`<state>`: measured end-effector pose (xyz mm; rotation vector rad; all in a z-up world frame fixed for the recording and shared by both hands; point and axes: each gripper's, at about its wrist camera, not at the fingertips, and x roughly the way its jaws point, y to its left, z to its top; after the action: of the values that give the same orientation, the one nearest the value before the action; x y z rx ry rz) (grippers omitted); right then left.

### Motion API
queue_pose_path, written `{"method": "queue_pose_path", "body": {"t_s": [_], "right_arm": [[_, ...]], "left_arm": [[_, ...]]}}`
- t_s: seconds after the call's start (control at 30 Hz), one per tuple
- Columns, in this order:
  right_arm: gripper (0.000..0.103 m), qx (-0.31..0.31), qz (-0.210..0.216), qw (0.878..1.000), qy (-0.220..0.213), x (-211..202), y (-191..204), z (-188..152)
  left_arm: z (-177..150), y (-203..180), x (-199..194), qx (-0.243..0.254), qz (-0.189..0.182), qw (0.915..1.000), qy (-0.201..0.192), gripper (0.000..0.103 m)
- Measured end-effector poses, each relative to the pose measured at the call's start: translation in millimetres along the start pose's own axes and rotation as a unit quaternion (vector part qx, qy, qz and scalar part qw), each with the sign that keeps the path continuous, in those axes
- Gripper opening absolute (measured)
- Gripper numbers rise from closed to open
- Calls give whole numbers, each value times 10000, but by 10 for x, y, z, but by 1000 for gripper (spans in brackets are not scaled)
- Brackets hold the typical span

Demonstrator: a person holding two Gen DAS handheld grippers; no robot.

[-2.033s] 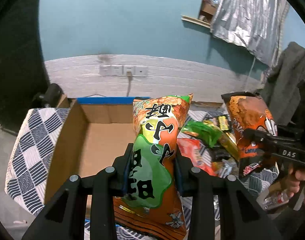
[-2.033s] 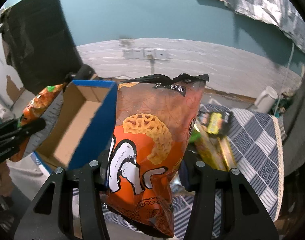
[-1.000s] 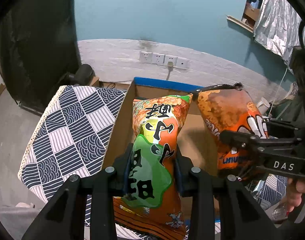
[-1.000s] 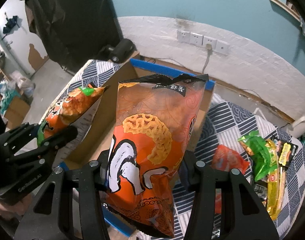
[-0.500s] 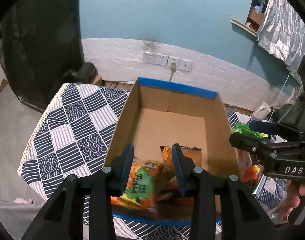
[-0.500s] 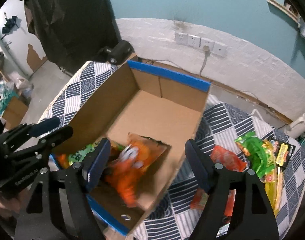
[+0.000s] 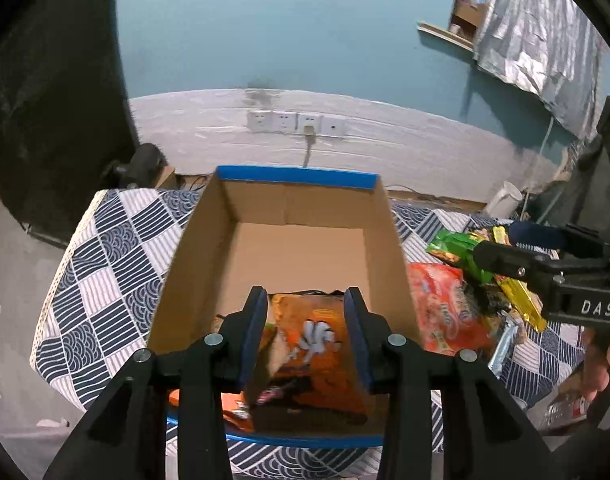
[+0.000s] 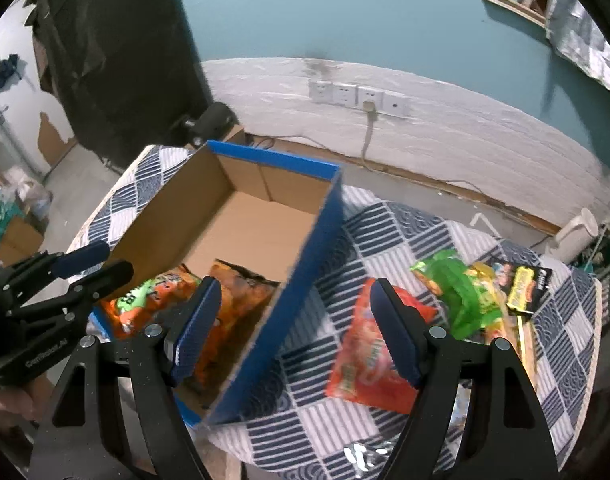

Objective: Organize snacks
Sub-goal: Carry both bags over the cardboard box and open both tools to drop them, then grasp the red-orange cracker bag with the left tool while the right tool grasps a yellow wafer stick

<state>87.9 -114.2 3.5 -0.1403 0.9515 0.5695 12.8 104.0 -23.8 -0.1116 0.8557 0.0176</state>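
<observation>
I am holding the left hand-held gripper (image 7: 305,300) above the near end of the cardboard box (image 7: 301,200), its jaws parted with nothing between the pads. The right hand-held gripper (image 8: 293,292) is standing released too, jaws wide, straddling the box's blue right wall. Inside the box's near end the orange chip bag (image 7: 317,344) and the orange-and-green snack bag (image 8: 153,296) are lying side by side. On the checked cloth (image 8: 385,220) covering the bench, toward its right edge, a red-orange snack packet (image 8: 369,360), a green packet (image 8: 457,284) and a yellow packet (image 8: 523,288) are waiting.
</observation>
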Motion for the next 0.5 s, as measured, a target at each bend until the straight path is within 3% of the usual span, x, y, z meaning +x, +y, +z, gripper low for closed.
{"method": "queue_pose_path", "body": {"t_s": [0.5], "right_arm": [[78, 523, -414, 9976, -199, -353, -985, -568]], "left_arm": [[-43, -854, 88, 607, -336, 9971, 300, 41]]}}
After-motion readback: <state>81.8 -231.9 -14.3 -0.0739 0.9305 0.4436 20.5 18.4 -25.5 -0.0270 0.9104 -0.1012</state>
